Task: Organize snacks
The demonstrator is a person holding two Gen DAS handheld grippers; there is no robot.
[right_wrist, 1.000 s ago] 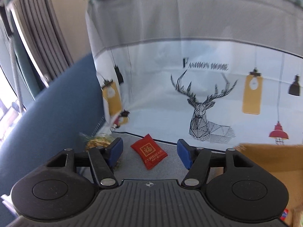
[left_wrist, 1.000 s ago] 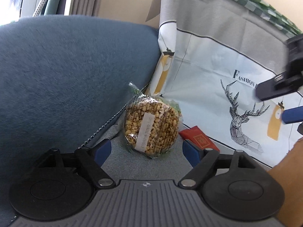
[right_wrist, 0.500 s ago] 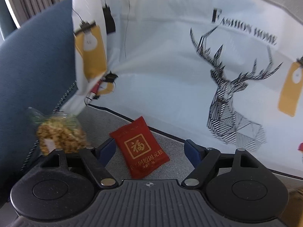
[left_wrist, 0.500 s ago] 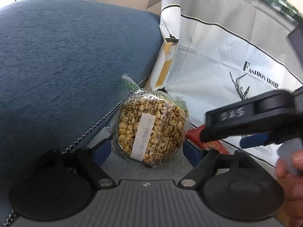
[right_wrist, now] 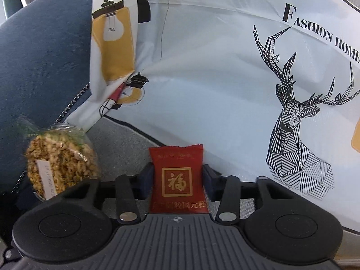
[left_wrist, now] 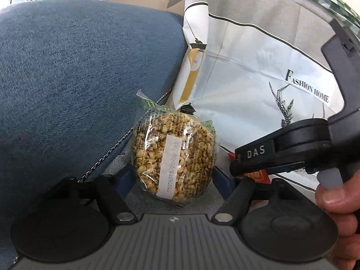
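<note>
Right gripper [right_wrist: 177,177] just closed on red packet [right_wrist: 178,177]; left gripper [left_wrist: 173,177] closing, straddles puffed-grain pack [left_wrist: 174,155], contact unclear.

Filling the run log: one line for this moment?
left claw: just closing, grain cake pack between | right claw: just closing, red packet between

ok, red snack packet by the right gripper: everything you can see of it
The red snack packet is a small flat pillow pack of glossy film with crimped, serrated ends. It bears a gold-framed square holding one gold character, with a line of gold characters below. It lies flat on the grey seat fabric, pointing toward the printed cover. It sits between the right gripper's jaws, which have just been closing, with the blue pads at its edges.
</note>
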